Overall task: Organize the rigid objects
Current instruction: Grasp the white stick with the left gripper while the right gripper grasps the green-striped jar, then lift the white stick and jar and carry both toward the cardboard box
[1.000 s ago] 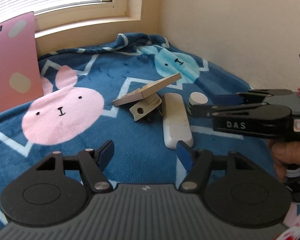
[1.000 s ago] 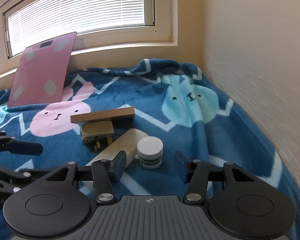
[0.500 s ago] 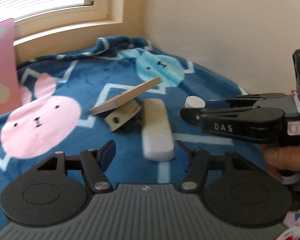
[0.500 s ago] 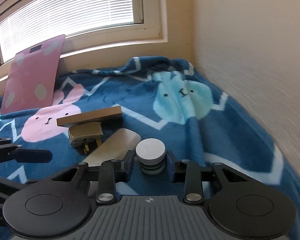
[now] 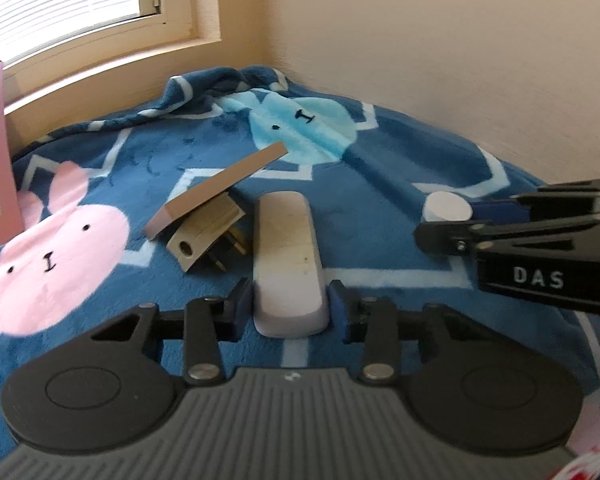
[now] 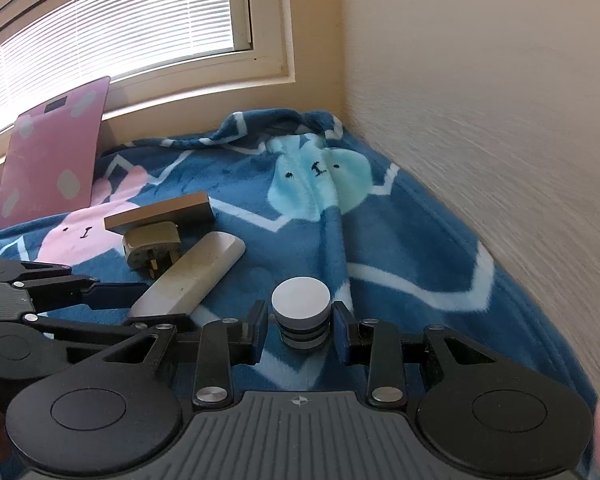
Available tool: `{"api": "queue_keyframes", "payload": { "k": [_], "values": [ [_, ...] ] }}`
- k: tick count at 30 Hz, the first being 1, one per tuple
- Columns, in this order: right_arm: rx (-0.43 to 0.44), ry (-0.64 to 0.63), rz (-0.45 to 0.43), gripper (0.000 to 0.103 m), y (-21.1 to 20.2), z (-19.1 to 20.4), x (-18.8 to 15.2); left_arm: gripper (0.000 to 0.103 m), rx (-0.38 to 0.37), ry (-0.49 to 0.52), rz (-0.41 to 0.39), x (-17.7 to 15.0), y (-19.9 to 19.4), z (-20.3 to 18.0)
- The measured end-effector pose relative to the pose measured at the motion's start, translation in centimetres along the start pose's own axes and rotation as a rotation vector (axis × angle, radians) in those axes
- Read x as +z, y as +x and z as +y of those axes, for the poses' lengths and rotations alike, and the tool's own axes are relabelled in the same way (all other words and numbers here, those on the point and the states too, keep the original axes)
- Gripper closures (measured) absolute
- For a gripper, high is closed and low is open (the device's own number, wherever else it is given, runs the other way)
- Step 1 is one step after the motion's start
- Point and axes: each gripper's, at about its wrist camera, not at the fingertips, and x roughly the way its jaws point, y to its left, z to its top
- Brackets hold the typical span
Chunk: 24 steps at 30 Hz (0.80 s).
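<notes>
A long white remote-like bar (image 5: 288,256) lies on the blue bunny blanket (image 5: 380,160). My left gripper (image 5: 290,306) is shut on its near end, both pads touching its sides. A small white round jar (image 6: 302,312) with grey bands stands upright; my right gripper (image 6: 300,326) is shut on it. The jar (image 5: 448,206) and right gripper (image 5: 480,220) also show in the left wrist view. A beige plug adapter (image 5: 204,236) lies left of the bar under a tilted flat tan board (image 5: 216,190). The bar (image 6: 192,276) shows in the right wrist view too.
A pink bathroom scale (image 6: 52,160) leans against the wall under the window at the left. A cream wall (image 6: 480,120) runs close along the right side of the blanket. The blanket bunches up in the far corner (image 6: 284,120).
My left gripper moved forward and right and closed on the white bar's near end. My right gripper moved forward and closed on the round jar.
</notes>
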Motion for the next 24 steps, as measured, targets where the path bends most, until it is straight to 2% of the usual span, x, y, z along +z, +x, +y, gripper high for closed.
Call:
{"api": "queue_keyframes", "payload": {
  "k": [5, 17, 24],
  "values": [
    [0.017, 0.013, 0.004, 0.073, -2.4, 0.7, -0.8, 0.068, 0.002, 0.002, 0.036, -2.0, -3.2, -0.3],
    [0.152, -0.019, 0.081, 0.072, -9.8, 7.2, -8.2, 0.068, 0.098, -0.112, 0.086, -13.2, -17.5, 0.5],
    [0.118, -0.065, 0.059, 0.072, -11.7, 8.6, -10.2, 0.068, 0.106, -0.124, 0.068, -14.6, -19.0, 0.5]
  ]
}}
